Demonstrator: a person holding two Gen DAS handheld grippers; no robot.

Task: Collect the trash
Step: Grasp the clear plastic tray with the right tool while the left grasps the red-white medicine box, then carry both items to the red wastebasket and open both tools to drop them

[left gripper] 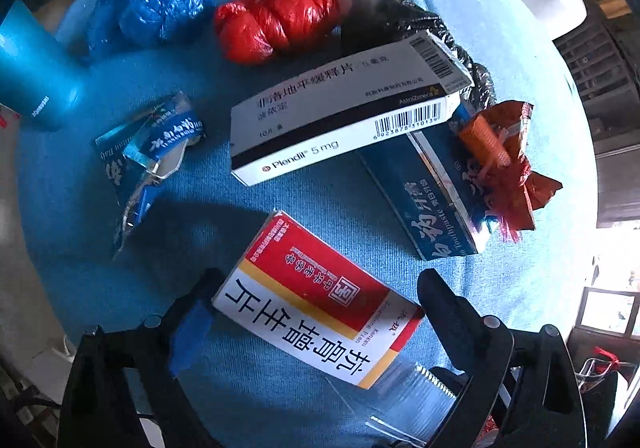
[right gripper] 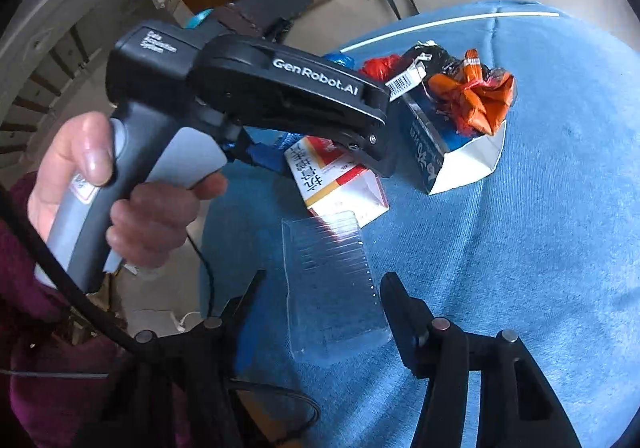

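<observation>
Both tongs straddle their trash, neither clenched yet

Your right gripper brackets the clear ribbed plastic tray, fingers apart and short of its edges; your left gripper, pointing down, stands wide around the red-and-white medicine box, ready to pinch. Beyond, on the blue cloth, wait the white Plendil carton and red plastic bag

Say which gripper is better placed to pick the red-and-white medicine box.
Left gripper: its open fingers already straddle the red-and-white medicine box. Right gripper brackets the clear plastic tray.
</observation>
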